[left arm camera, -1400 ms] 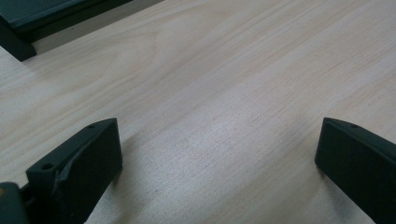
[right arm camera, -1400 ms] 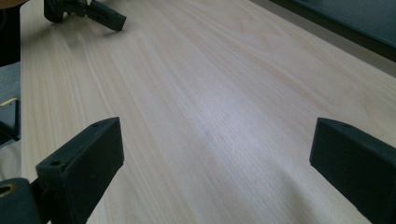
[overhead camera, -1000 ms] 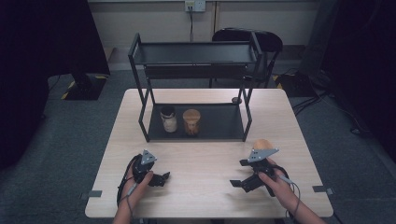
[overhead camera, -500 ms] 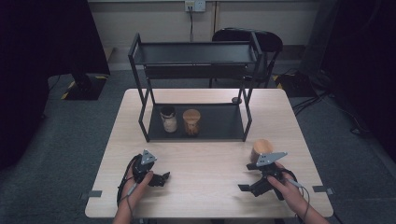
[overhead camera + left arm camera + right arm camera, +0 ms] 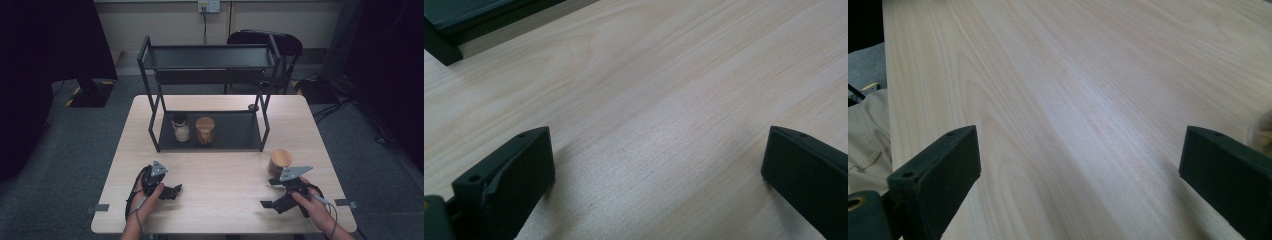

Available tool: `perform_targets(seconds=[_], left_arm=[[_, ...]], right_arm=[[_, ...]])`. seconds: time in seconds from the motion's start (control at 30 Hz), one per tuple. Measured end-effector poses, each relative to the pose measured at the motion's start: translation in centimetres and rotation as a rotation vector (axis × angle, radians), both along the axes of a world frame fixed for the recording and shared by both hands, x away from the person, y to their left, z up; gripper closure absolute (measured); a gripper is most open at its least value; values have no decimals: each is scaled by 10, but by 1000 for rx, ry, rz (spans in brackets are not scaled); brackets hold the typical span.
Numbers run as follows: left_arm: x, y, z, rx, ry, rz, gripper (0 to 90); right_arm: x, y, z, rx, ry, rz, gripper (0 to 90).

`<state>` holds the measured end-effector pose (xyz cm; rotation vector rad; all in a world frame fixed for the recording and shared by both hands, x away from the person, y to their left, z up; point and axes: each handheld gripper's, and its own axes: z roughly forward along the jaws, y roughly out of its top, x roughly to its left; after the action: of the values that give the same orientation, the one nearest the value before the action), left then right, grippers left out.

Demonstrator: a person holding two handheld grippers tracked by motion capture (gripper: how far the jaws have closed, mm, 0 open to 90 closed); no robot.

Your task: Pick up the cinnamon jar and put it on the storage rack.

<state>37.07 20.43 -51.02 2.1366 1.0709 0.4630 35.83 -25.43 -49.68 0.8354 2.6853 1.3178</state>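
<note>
A jar with a wooden lid (image 5: 279,161) stands on the table at the right, and its edge (image 5: 1263,131) shows in the right gripper view. My right gripper (image 5: 270,193) lies just in front of it, near the table's front edge. It is open, and the jaws (image 5: 1078,150) hold only bare wood between them. My left gripper (image 5: 172,191) rests on the table at the front left. It is also open (image 5: 654,150), with nothing between its jaws. Two more jars stand on the lower shelf of the black rack (image 5: 150,90): a dark-lidded one (image 5: 180,128) and an amber one (image 5: 204,130).
The rack's base (image 5: 474,15) lies ahead of the left gripper. The rack takes up the back half of the light wooden table (image 5: 225,175). A black chair (image 5: 280,42) stands behind it. The person's trousers (image 5: 863,135) show past the table edge.
My right gripper has drawn back from the wooden-lidded jar toward the front edge, while the jar stays standing on the table. The left gripper has not moved.
</note>
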Motion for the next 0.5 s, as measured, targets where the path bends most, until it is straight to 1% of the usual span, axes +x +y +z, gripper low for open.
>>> perform_targets(seconds=[0.37,0.5], left_arm=[[0,0,0,0,0,0,2],[0,0,0,0,0,0,2]], right_arm=[[-2,-12,1,-8,-1,-21,22],[-2,-18,1,-18,-10,-38,22]])
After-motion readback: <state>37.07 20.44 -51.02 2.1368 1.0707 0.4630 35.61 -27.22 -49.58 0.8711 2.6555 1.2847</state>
